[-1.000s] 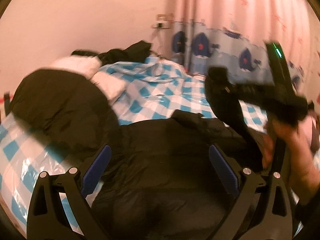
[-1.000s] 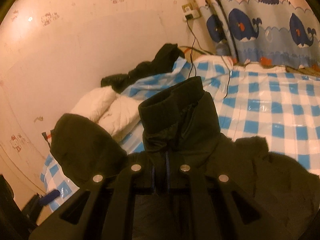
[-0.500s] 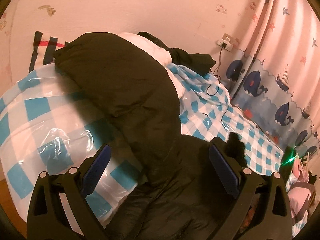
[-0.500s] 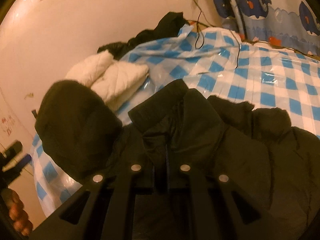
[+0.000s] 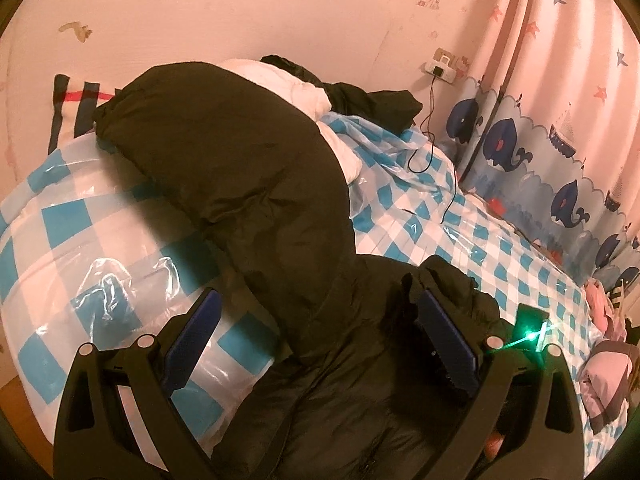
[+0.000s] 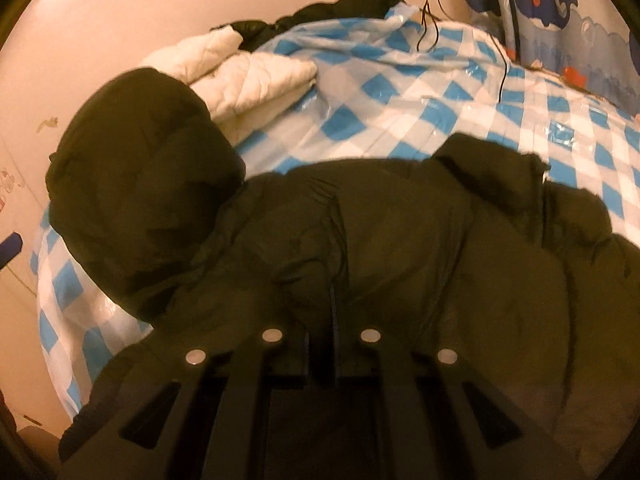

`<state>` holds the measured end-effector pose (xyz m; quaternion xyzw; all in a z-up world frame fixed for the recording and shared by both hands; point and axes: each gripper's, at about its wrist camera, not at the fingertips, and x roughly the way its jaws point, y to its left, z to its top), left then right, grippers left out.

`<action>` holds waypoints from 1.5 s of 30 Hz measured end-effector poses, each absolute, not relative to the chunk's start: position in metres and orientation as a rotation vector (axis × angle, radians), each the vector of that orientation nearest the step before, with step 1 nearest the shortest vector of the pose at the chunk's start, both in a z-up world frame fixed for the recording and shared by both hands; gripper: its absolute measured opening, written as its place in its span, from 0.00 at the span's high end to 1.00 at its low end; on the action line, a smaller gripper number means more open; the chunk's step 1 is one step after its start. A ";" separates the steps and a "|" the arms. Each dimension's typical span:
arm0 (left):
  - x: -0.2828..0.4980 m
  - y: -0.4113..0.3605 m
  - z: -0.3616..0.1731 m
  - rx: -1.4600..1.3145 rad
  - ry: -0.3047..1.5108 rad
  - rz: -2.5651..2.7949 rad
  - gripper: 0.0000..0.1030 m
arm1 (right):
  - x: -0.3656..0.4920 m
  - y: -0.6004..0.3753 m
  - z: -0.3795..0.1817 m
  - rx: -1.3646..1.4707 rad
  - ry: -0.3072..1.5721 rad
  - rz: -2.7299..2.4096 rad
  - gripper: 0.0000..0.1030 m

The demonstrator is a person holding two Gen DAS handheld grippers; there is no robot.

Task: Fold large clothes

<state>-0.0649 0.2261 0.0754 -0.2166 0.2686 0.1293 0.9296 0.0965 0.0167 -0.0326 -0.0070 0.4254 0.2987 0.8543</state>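
Observation:
A large black puffer jacket [image 5: 256, 184] lies on the blue-and-white checked bed cover [image 5: 92, 232]. One sleeve stretches up to the far left; the body lies near me. My left gripper [image 5: 320, 332] is open, its blue pads on either side of the jacket where sleeve meets body, above the fabric. My right gripper [image 6: 322, 320] is shut on a fold of the jacket [image 6: 400, 248] near the collar [image 6: 492, 160] and holds it low over the bed. It also shows in the left wrist view [image 5: 528, 332] with a green light.
White quilted bedding [image 6: 240, 76] and dark clothes [image 6: 340, 8] lie by the wall. A charger cable [image 5: 432, 140] runs from a wall socket [image 5: 442, 66] onto the bed. A whale-print curtain [image 5: 560, 152] hangs on the right. A striped pillow [image 5: 76, 108] is at far left.
My right gripper has lowered the collar from upright down onto the bed, so the jacket has spread flat. My left gripper has swung left and moved over the sleeve joint.

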 end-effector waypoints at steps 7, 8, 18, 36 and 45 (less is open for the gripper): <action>-0.061 0.225 0.071 -0.437 0.576 0.262 0.08 | 0.095 0.019 -0.045 0.020 0.975 0.668 0.37; -0.061 0.225 0.071 -0.436 0.576 0.263 0.08 | 0.091 0.019 -0.041 0.020 0.963 0.679 0.32; -0.062 0.211 0.076 -0.376 0.531 0.217 0.08 | 0.070 -0.074 0.026 0.145 0.760 0.555 0.29; 0.115 0.058 -0.049 -0.118 1.020 -0.132 0.08 | 0.103 -0.283 -0.064 0.590 0.965 0.116 0.23; 0.018 0.117 0.085 -0.136 0.589 -0.174 0.08 | 0.073 -0.268 -0.024 0.708 0.872 0.223 0.23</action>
